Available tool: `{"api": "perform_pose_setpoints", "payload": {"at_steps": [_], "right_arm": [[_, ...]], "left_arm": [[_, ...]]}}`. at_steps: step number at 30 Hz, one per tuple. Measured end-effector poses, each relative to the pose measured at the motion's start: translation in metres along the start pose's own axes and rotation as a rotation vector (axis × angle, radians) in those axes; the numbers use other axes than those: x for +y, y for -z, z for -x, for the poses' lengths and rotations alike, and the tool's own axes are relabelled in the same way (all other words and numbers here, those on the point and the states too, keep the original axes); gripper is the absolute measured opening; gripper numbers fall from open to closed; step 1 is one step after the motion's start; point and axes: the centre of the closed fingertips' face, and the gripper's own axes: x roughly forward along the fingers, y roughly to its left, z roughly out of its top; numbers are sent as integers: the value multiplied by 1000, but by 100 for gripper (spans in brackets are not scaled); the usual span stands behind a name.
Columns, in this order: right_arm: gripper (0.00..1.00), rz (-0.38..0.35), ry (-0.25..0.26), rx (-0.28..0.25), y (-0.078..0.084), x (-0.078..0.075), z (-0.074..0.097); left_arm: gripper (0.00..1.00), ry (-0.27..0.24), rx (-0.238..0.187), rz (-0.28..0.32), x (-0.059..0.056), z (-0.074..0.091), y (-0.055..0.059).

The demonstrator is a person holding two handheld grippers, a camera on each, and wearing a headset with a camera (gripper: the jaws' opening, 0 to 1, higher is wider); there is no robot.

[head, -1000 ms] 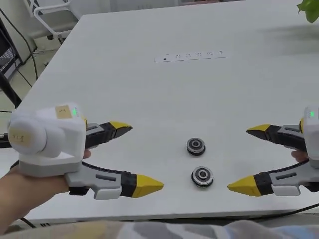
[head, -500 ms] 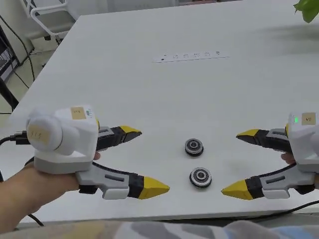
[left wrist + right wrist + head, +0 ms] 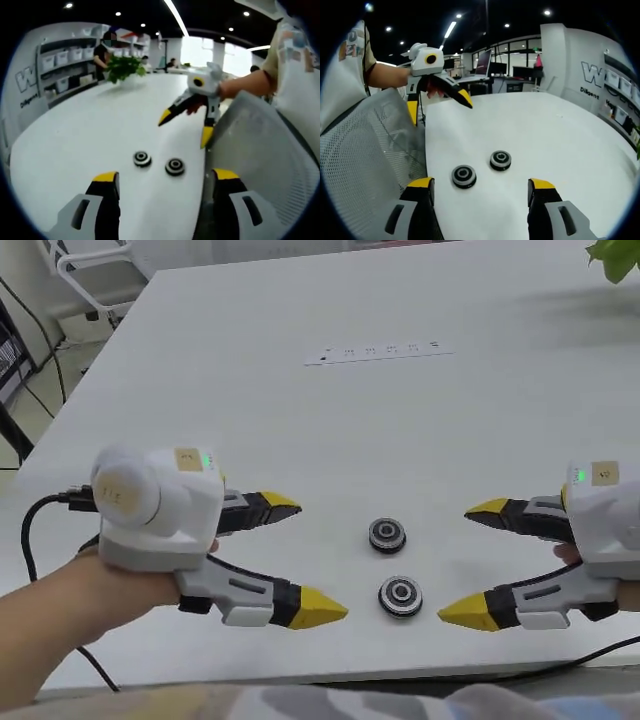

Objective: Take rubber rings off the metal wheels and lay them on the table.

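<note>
We saw a smooth, matt table point(image 3: 250, 390). The wheels point(image 3: 388, 534) looked like shiny metal with dull black rubber rings point(image 3: 384, 597).

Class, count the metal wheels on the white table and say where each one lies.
2. The far wheel lies between the left gripper and the right gripper. The near wheel lies just beside it, closer to the front edge of the table. None looks hidden.

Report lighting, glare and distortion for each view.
Head view: soft, even light, sharp, barely any shadow beside the nearer wheel. Left gripper view: fisheye bows the edge of the table; bright windows wash out. Right gripper view: same bowing; the ceiling strip light flares white.
</note>
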Motion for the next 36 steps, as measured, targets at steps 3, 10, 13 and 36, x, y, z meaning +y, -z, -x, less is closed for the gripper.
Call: {"api": "perform_pose_setpoints", "payload": {"at_steps": [3, 10, 13, 36], "right_arm": [[74, -2, -5, 3, 1, 0, -2], [69, -7, -13, 2, 2, -1, -5], [67, -8, -20, 8, 4, 0, -7], [54, 8, -82, 37, 11, 10, -20]], "left_arm": [[74, 10, 8, -6, 0, -5, 0], [72, 29, 21, -6, -2, -15, 0], [71, 37, 27, -1, -2, -19, 2], [58, 116, 88, -11, -11, -44, 14]]}}
